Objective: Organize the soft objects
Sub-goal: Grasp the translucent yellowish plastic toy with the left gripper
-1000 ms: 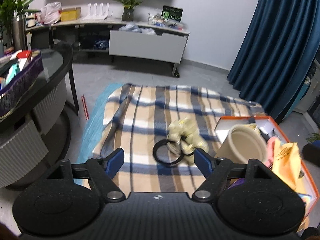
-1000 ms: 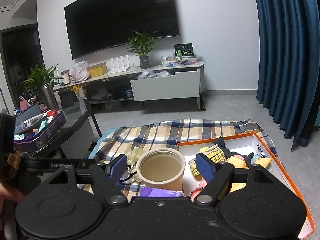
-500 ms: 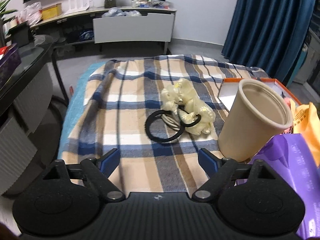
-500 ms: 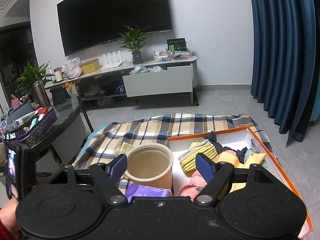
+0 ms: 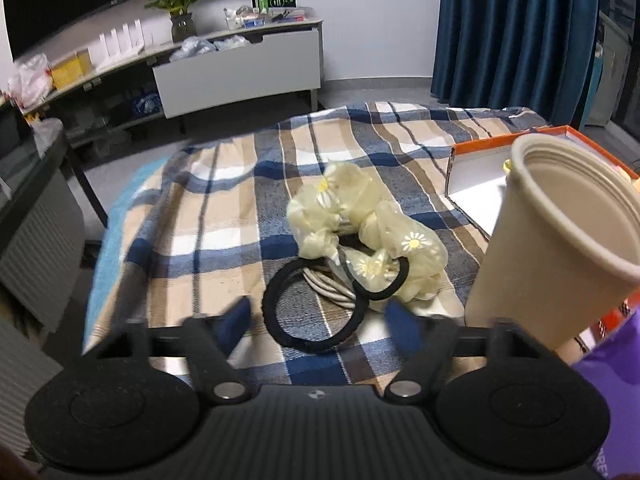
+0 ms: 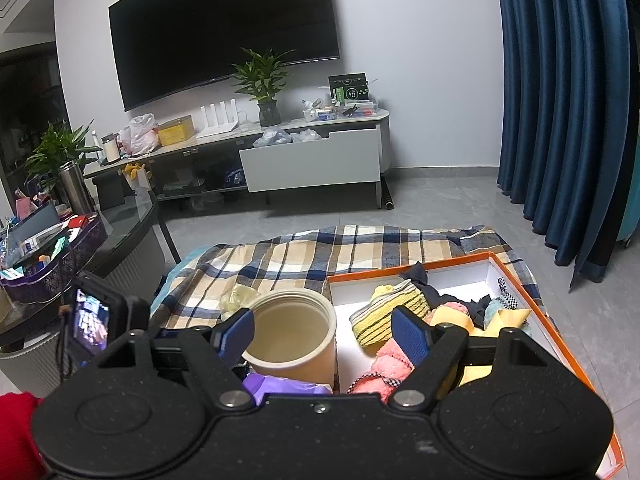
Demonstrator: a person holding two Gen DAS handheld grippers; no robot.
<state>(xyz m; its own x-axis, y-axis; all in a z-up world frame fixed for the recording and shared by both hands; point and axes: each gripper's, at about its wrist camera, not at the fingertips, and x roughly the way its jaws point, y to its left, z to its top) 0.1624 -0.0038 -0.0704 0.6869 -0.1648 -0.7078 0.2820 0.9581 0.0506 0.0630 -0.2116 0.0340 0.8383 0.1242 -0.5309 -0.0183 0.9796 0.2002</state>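
Your left gripper [image 5: 318, 316] hangs low at centre frame with its fingers [image 5: 236, 318] spread wide and grasping nothing, straddling the near arc of the black hair tie [image 5: 310, 312] on the plaid blanket [image 5: 192, 216]. Just above it lies the pale yellow daisy scrunchie [image 5: 360, 228], tangled with a second black tie and a grey band. The beige paper cup [image 5: 560, 240] at right looks empty. Your right gripper [image 6: 324, 334] hovers with fingers released above the cup and the orange box [image 6: 560, 344], where socks [image 6: 390, 312] and cloths already sit. By my reading, the hair accessories remain to be sorted.
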